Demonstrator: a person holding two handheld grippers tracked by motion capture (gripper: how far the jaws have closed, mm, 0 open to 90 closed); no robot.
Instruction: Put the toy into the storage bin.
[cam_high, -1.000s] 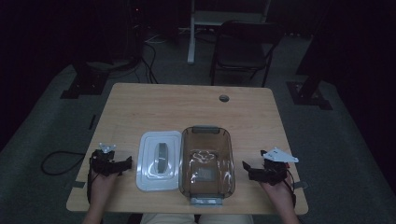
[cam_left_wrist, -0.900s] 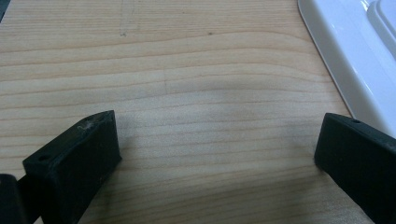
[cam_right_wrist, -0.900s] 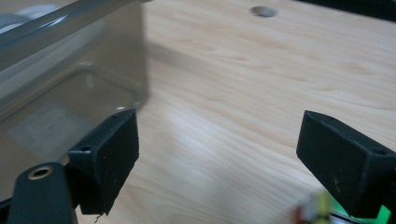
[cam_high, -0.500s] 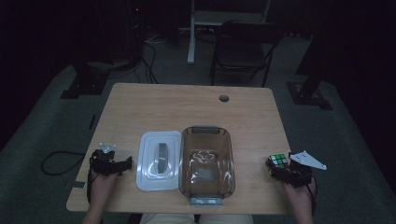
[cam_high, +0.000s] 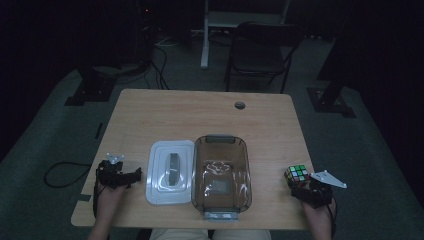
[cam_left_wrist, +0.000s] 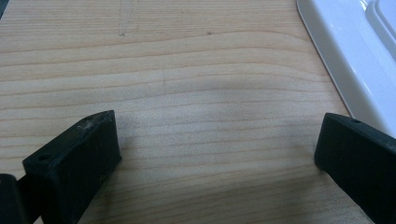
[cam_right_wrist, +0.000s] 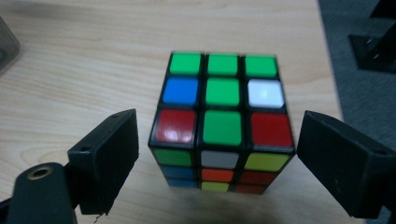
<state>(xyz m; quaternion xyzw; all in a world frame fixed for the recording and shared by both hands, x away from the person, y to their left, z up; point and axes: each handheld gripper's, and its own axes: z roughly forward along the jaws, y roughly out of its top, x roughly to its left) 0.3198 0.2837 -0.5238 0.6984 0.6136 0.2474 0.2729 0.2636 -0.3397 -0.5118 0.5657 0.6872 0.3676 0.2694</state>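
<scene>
Right claw (cam_right_wrist: 217, 154) gaping around the puzzle cube (cam_right_wrist: 222, 121) at the near right worktop (cam_high: 200, 112) edge, not yet pinching. Best to centre, close squarely on opposite faces. Left claw (cam_left_wrist: 217, 154) wide open, idle.

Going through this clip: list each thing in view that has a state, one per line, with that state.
Scrambled multicoloured puzzle cube: upright on the table, between the open jaws, not gripped.
Right claw: open, straddling the cube.
Left claw: open, empty, over bare wood.
Clear brown plastic container: uncovered, nothing visible inside.
White plastic lid: off, lying flat beside the container's left.
Light wooden table: level, bearing everything.
</scene>
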